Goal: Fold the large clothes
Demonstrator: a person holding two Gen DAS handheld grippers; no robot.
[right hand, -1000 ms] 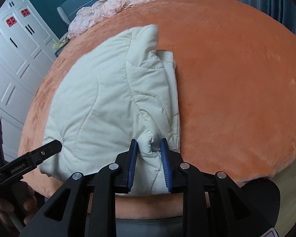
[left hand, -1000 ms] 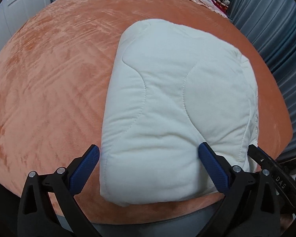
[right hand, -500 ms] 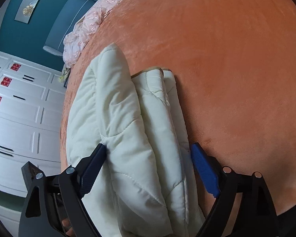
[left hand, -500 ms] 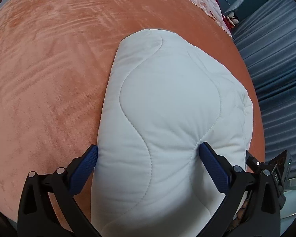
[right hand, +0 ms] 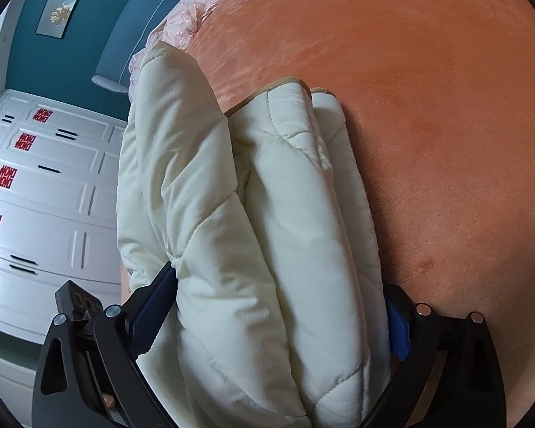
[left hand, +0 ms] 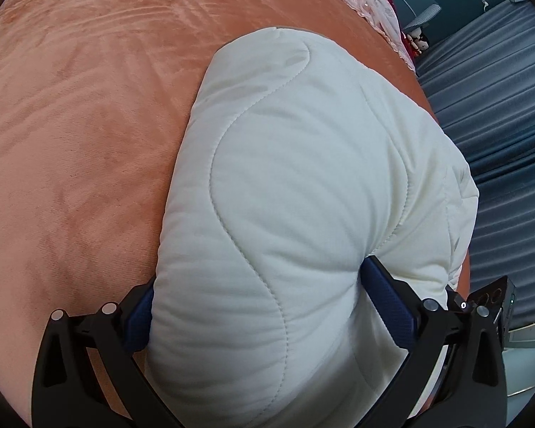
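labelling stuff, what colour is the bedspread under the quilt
Orange bedspread under the cream quilt; clearest in the left wrist view.

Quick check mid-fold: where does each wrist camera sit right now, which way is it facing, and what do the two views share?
Left wrist: on the left gripper, angled down across the folded quilt on the orange bedspread; both fingers straddle the bundle.
Right wrist: on the right gripper, angled down along the quilt's stacked edges toward white cabinets; jaws just opened wide around the layers.
Shared: quilt, bedspread.
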